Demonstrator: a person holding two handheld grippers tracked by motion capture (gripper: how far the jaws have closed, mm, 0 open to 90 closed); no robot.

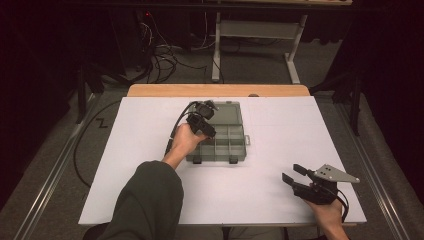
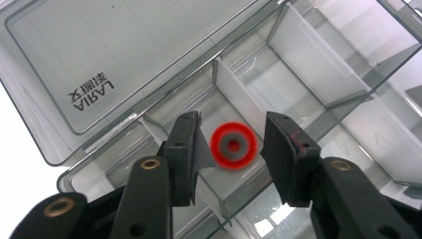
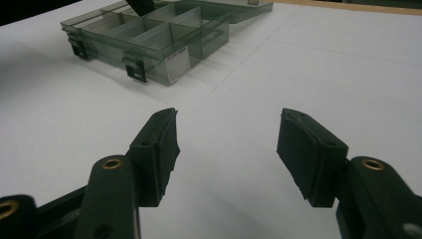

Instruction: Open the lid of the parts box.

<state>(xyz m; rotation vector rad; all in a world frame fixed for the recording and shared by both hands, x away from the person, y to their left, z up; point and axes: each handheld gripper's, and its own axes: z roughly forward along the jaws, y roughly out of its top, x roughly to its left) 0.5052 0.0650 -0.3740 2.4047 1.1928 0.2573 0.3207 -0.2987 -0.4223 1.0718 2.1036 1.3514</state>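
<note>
hovering left gripper, jaws apart around red ring; lid reads "airal"; right gripper jaws wide.

In the high view, the left hand-held gripper hides part of the clear box. The red ring looks fuzzy. The box lid is cut off at the picture's top.

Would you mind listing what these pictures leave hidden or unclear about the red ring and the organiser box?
- Red ring, left gripper view: whether it rests on the compartment floor or hangs just above it cannot be told.
- Organiser box, high view: the left gripper and hand cover its left compartments.
- Box label, right gripper view: print too small to read.
- Box lid, left gripper view: cut off by the top edge.
- Right gripper holds nothing.
</note>
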